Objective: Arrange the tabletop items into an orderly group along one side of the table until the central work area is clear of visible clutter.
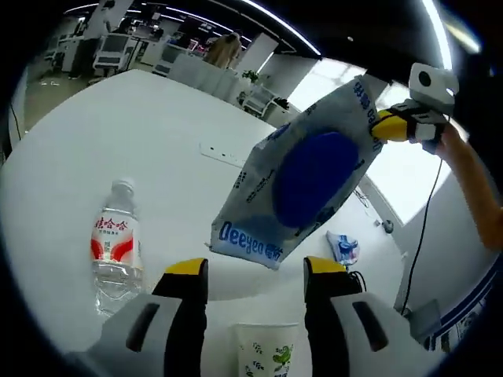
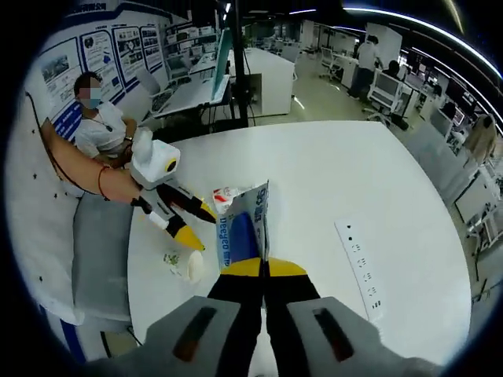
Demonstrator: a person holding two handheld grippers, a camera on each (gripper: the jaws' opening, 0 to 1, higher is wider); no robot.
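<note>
Right hand-held gripper pinches a wipes pack aloft to carry it off the desk; left hand-held gripper open, empty.

In the left gripper view we see the left gripper with its two yellow-tipped black jaws rising from 6 o'clock, well parted and holding nothing. At 2 o'clock there, the right gripper comes in, with a bare forearm behind it.

In the right gripper view the right gripper has its jaws pressed together at 6 o'clock, pinching the edge of the grey and blue plastic wipes pack. At 9 o'clock the left gripper reaches in, jaws apart, held by an arm with a red wristband.
</note>
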